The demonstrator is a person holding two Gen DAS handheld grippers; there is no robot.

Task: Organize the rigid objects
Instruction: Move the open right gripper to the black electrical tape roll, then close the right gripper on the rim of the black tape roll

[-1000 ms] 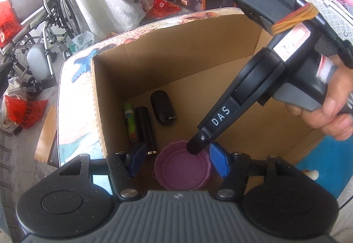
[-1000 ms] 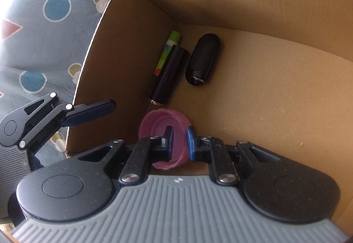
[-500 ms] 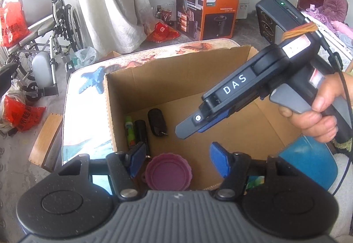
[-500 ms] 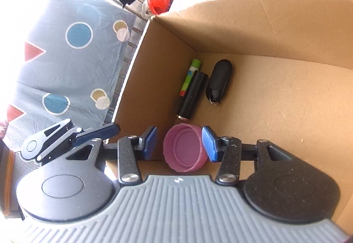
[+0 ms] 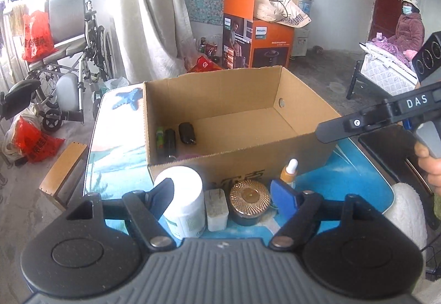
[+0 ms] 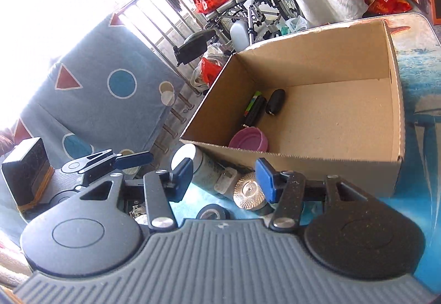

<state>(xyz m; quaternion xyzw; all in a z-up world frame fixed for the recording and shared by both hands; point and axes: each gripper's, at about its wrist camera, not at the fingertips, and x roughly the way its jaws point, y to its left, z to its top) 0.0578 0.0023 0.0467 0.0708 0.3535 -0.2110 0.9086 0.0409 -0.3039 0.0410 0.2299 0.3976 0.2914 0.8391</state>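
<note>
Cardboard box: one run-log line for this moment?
pink lid: in cardboard box | left gripper: open, empty | right gripper: just opened, empty

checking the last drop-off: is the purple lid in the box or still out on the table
In the box. The purple lid lies on the floor of the cardboard box, just behind its near wall, below the black tube.

Matt cardboard box [image 5: 239,163]; glossy gold-lidded jar [image 5: 249,200].

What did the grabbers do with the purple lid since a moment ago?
The right gripper let go of the purple lid, its jaws have just been opening, and it pulled back out of the cardboard box. The left gripper backed away too and opened wider, empty. The lid, the two tubes and the black fob stayed in the box.
</note>
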